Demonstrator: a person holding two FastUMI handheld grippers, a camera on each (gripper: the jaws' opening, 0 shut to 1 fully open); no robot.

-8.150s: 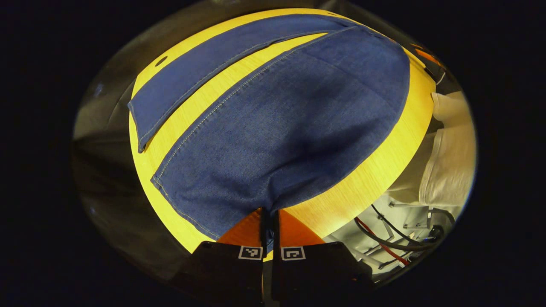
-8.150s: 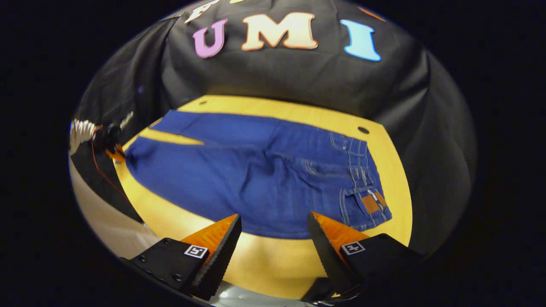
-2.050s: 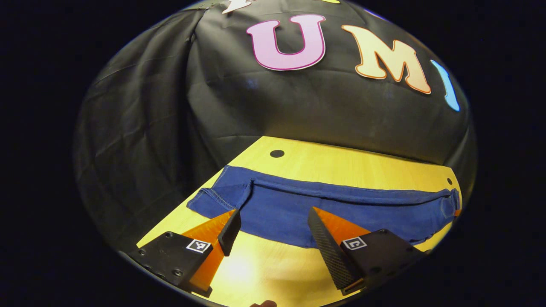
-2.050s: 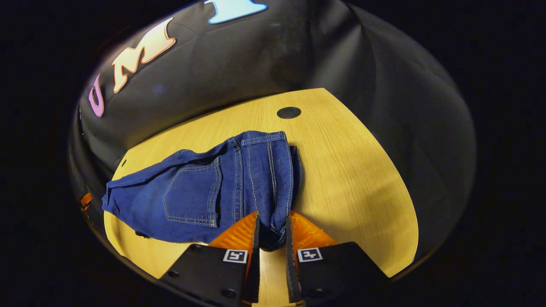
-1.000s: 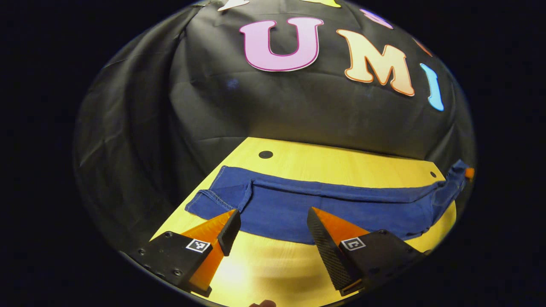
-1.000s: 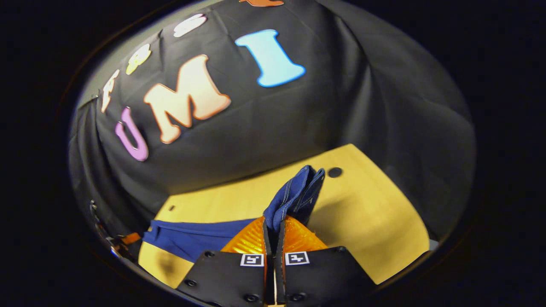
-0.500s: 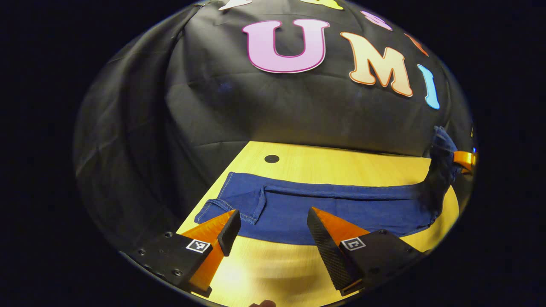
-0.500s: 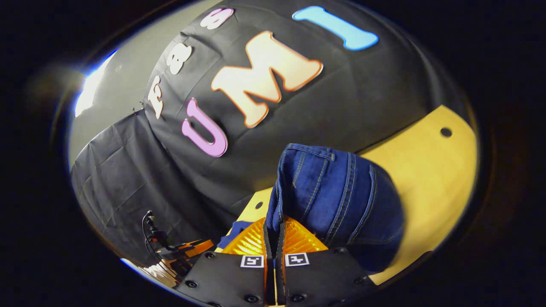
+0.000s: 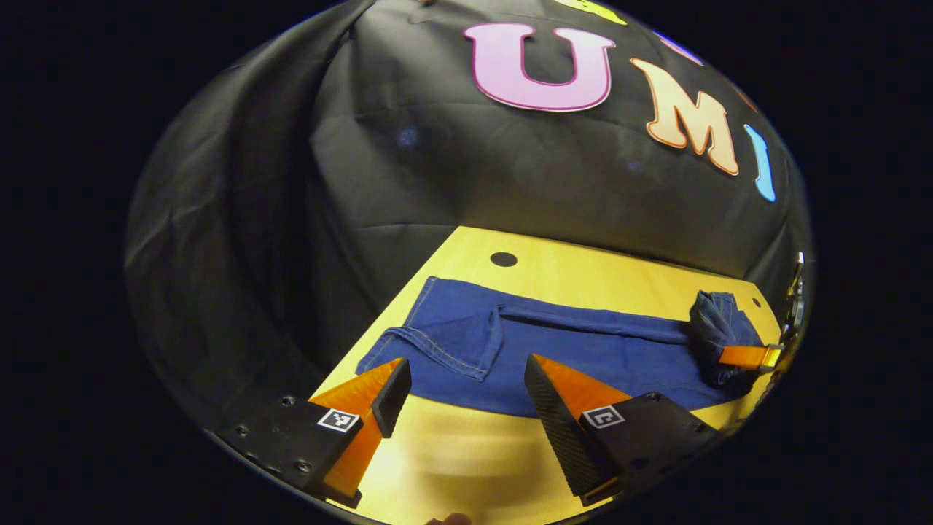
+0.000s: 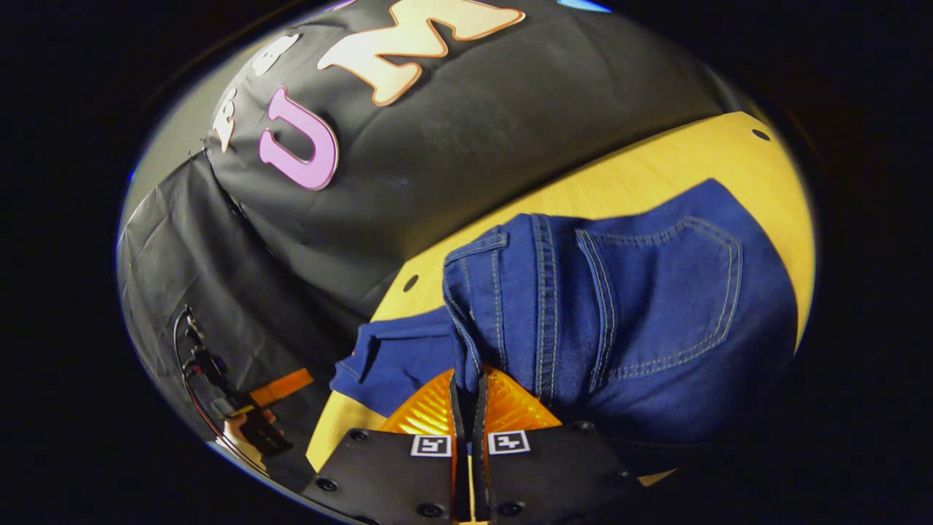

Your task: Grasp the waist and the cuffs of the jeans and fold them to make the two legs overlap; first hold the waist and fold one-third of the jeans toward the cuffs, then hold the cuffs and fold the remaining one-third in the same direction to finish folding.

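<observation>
Right gripper view: right gripper [image 10: 467, 394] has its fingers pressed together on the waistband [image 10: 474, 306] of the jeans [image 10: 627, 313], lifted off the table [image 10: 619, 186] w/ the back pocket [image 10: 660, 292] panel draped to the side. The legs trail back across the wood toward the far end, where the other gripper and the hand holding it sit near the table's left edge.

Left gripper view: left gripper [image 9: 466, 383] hangs w/ fingers spread apart, holding nothing, just above the table's near edge by the cuffs [image 9: 437, 343]. Jeans [image 9: 583, 350] lie in one long strip along the table, legs already overlapped; top cuff is flipped back a bit at its corner. At the far right end the waist is bunched up in the right gripper [image 9: 743, 356].

Step in hand, by my read: first third-fold, waist going toward the cuffs. Next: carry the waist over and lay it flat approx a third along, edges lined up w/ the leg strip, then let go. The flipped cuff prob needs smoothing before the left gripper takes the cuffs.
</observation>
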